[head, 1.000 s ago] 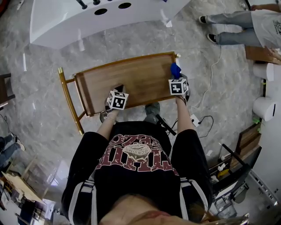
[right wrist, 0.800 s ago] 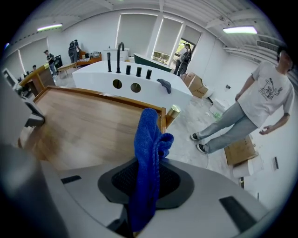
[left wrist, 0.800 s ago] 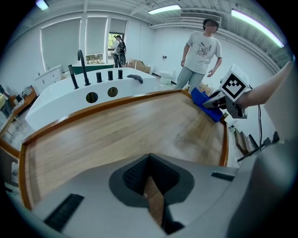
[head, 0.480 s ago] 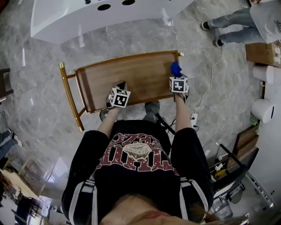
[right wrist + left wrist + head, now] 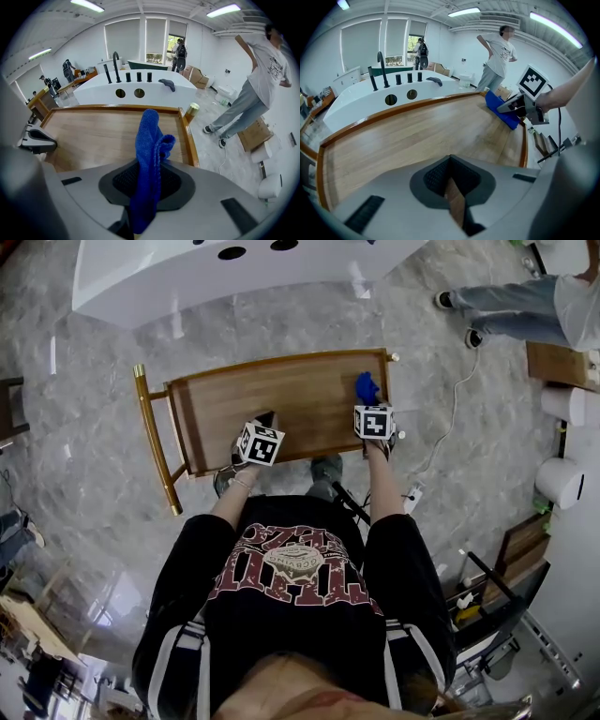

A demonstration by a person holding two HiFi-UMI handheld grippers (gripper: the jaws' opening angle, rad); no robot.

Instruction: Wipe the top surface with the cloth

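Observation:
The wooden table top [image 5: 281, 395] with a raised gold-brown rim lies in front of me. My right gripper [image 5: 367, 401] is shut on a blue cloth [image 5: 365, 387] near the top's right end, just inside the rim. In the right gripper view the cloth [image 5: 149, 140] stands up folded between the jaws over the wood [image 5: 93, 133]. My left gripper [image 5: 264, 420] is over the near edge at the middle, shut with nothing in it. The left gripper view shows its jaws closed [image 5: 451, 161] over the bare wood [image 5: 417, 136], with the cloth [image 5: 501, 110] far right.
A white basin unit [image 5: 216, 273] with black taps and round holes stands just beyond the table. A person [image 5: 525, 301] stands on the floor at the far right. A white cable [image 5: 450, 404] runs along the floor there, near boxes and paper rolls [image 5: 561, 479].
My right gripper has slid the blue cloth a little to the left, away from the right rim. The left gripper has stayed at the near edge.

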